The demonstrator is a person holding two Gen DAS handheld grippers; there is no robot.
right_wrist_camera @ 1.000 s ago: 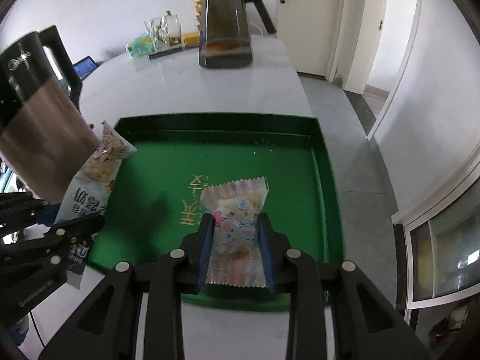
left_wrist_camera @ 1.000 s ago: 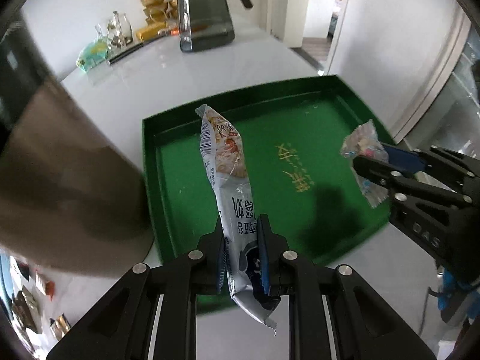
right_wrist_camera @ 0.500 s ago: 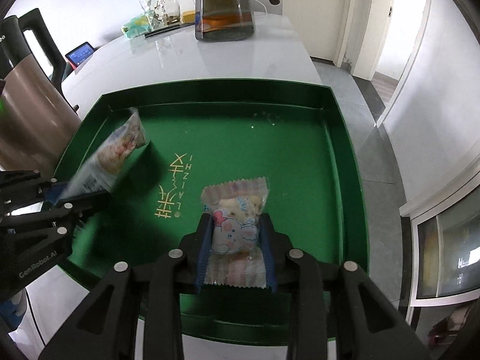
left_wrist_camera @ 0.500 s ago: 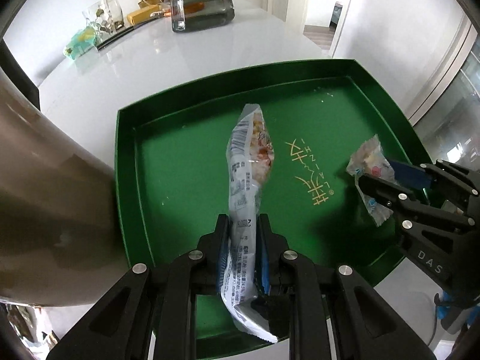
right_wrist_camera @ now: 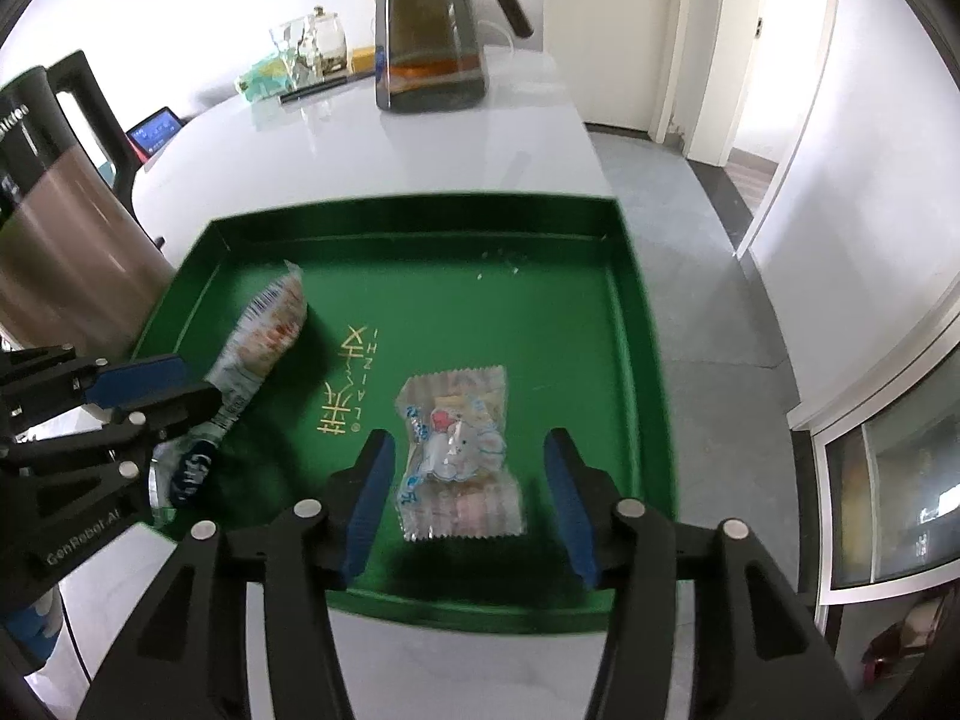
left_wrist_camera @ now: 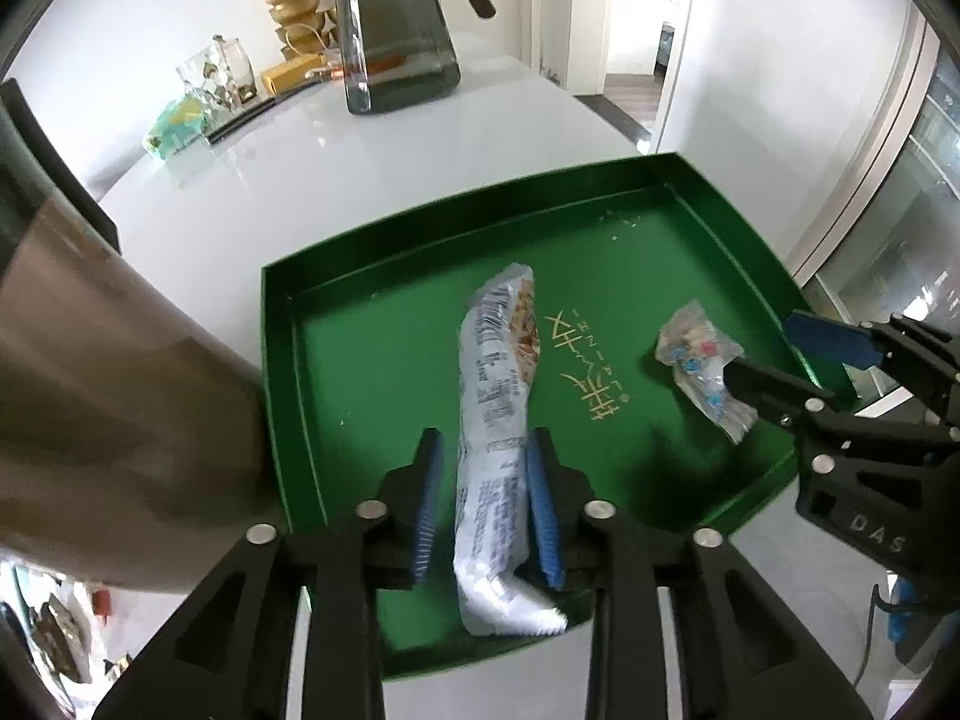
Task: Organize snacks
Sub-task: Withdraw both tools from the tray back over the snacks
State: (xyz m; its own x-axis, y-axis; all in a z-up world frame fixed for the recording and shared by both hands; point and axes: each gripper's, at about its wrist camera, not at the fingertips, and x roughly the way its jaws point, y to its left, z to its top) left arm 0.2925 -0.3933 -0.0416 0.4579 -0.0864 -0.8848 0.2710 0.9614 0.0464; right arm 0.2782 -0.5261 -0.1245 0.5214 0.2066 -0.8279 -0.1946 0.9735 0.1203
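- Two hand-held grippers hang side by side over a shallow green tray (right_wrist_camera: 624, 324) that sits on a white table (right_wrist_camera: 420, 144), each pointing steeply down into it.
- The left gripper (left_wrist_camera: 486, 498) has just been opening. A long white snack packet (left_wrist_camera: 495, 420) lies between its blue pads; there is a clear gap on the left side, while the right pad is at most brushing the wrapper, so the packet looks released rather than gripped.
- That long packet runs straight away from the left gripper, its length in line with the fingers. Its far end reaches towards the tray's middle, beside the gold lettering (left_wrist_camera: 594, 372) printed on the tray floor; its near, crimped end lies by the tray's near edge.
- The right gripper (right_wrist_camera: 468, 498) has also just been opening, and now stands wide. A small clear-wrapped snack (right_wrist_camera: 459, 456) with a cartoon print lies flat on the tray floor between its pads, touching neither.
- The small snack sits in the right half of the tray, towards the near edge, well apart from the long packet.
- Judging by this, both snacks are already delivered into the tray. The coming move is probably to draw each gripper back and up; for the left one, pulling back along the packet's length should avoid dragging it.
- Off the tray, a brown kettle (right_wrist_camera: 66, 252) stands just beside its left edge, and a dark glass jug (right_wrist_camera: 429, 30) stands at the far end of the table.
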